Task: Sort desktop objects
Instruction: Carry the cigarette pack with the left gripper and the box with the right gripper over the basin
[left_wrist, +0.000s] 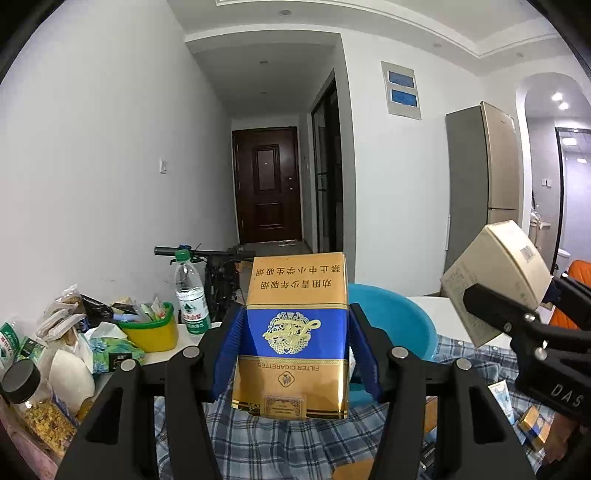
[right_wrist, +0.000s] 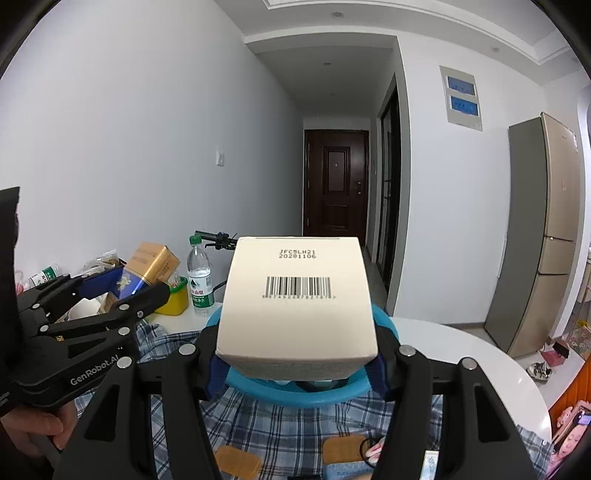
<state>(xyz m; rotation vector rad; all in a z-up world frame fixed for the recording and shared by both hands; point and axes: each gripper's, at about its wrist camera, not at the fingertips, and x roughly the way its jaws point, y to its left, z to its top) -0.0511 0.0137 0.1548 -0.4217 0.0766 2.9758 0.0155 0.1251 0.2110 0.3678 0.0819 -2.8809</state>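
Slippage threatens both lifted loads: left gripper (left_wrist: 295, 350) clamps the cigarette carton (left_wrist: 295, 332), right gripper (right_wrist: 295, 363) the white box (right_wrist: 297, 299), above the basin (right_wrist: 295, 391).

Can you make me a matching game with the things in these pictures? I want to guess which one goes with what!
Things:
1. cigarette box
2. white box
3. water bottle
4. yellow tub

Clues:
A. has a green cap
B. held in the left claw
C. stuffed with small packets
D. held in the right claw

Pairs: 1-B, 2-D, 3-A, 4-C
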